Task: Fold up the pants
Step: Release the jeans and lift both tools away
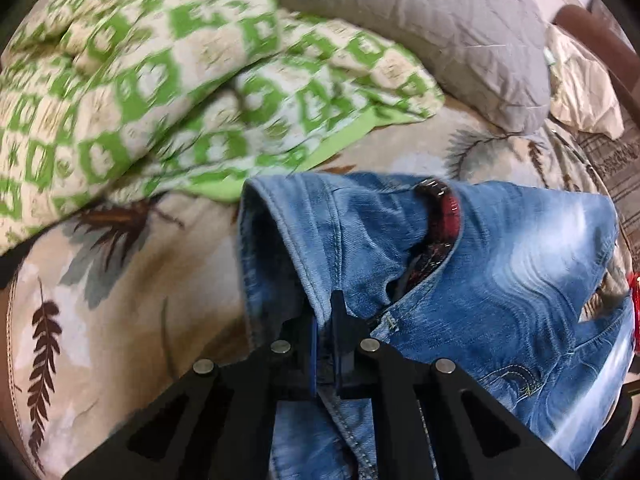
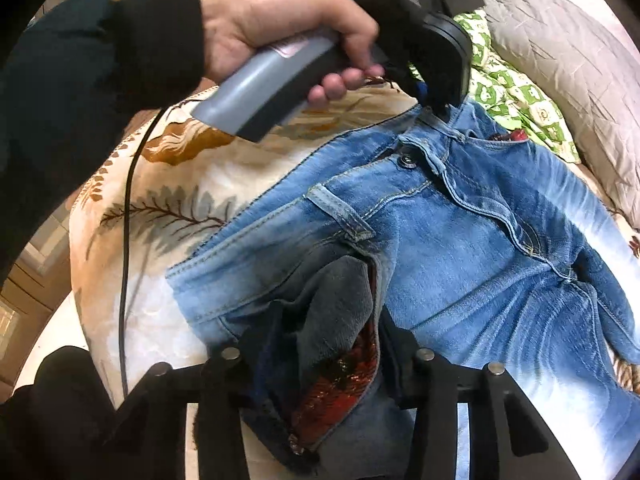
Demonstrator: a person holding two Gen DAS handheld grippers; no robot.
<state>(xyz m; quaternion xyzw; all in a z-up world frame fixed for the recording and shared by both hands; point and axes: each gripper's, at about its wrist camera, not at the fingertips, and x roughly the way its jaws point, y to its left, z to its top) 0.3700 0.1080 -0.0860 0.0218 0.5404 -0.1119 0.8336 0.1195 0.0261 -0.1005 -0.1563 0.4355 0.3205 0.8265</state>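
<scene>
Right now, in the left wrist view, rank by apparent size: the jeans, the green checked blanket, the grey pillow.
1-2. green checked blanket and jeans: look alike in area; the jeans are nearer, so unsure.
3. grey pillow: smallest, though farthest away.

Leaf-print bed (image 1: 120, 280), jeans (image 1: 500, 280), green-patterned quilt (image 1: 160, 80), seemingly grey pillow (image 1: 440, 20) on it

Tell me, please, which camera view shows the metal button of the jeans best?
The right wrist view: the metal button on the jeans waistband is in plain sight there, near the left gripper. The left wrist view does not show the button.
</scene>
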